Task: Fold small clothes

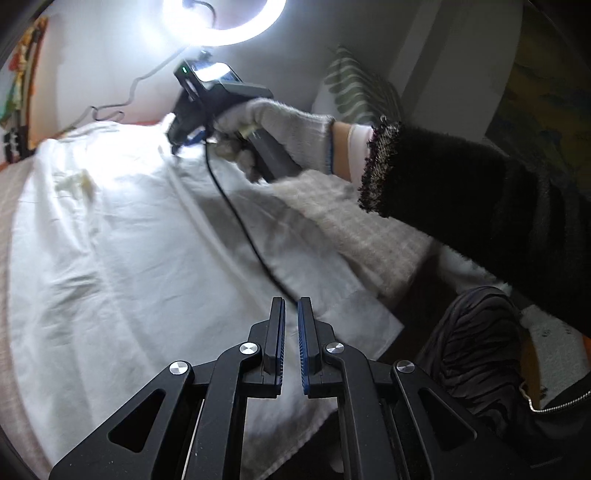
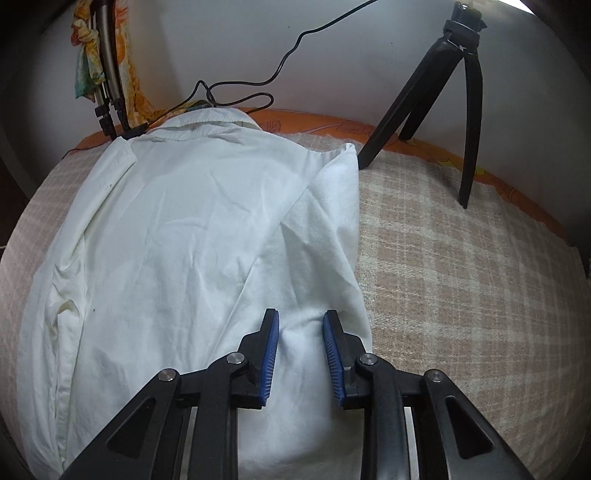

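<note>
White knit glove (image 1: pixel 280 125), fuzzy black sleeve (image 1: pixel 461 192); black gripper (image 2: pixel 301 325) with blue pads (image 2: pixel 269 358).

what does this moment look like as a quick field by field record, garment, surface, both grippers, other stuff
garment: white collared shirt, spread flat, one sleeve folded in over the body
surface: beige plaid blanket over an orange sheet
left gripper: narrow gap between the fingers, nothing between them, above the shirt's near edge
right gripper: open, fingers either side of a raised ridge of shirt cloth
right hand: white glove, holding the gripper handle
lighting: ring light above the far end
other: black tripod on the blanket, cable along the wall
</note>
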`<state>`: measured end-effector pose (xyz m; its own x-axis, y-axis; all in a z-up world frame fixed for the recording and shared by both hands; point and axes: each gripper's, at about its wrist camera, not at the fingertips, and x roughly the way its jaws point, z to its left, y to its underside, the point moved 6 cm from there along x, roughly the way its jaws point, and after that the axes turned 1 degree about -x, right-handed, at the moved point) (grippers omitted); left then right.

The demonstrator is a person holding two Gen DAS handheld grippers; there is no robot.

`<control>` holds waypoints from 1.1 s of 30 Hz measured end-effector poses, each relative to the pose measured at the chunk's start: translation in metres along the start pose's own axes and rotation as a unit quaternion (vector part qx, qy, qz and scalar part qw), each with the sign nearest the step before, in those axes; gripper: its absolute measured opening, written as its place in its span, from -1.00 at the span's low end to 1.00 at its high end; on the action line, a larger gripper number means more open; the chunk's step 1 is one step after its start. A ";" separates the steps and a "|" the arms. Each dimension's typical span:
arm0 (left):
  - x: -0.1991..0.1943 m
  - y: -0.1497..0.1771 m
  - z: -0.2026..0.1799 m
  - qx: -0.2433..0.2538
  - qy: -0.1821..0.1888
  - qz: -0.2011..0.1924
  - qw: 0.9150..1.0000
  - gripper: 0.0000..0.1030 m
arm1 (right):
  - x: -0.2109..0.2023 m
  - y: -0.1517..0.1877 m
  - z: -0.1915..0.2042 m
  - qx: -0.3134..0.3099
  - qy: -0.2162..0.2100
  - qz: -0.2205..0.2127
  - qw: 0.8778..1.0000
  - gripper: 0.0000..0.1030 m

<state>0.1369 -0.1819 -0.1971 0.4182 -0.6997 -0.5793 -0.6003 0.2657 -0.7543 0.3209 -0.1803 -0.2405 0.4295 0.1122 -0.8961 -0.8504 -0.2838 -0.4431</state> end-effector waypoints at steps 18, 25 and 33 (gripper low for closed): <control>0.024 0.034 -0.007 0.013 -0.013 0.047 0.999 -0.72 | -0.205 0.073 -0.088 0.104 -0.041 -0.143 0.983 -0.23; 0.034 0.011 -0.058 0.063 -0.019 0.018 0.998 0.10 | -0.217 0.146 -0.099 0.125 -0.037 -0.155 0.979 0.02; 0.089 -0.002 -0.101 0.137 -0.065 0.038 0.988 0.10 | -0.227 0.178 -0.155 0.210 -0.068 -0.186 0.957 0.21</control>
<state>0.1065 -0.3119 -0.2161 0.4738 -0.5840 -0.6591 -0.4338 0.4965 -0.7519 0.1189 -0.4037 -0.1119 0.7068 0.2626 -0.6569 -0.7061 0.2043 -0.6781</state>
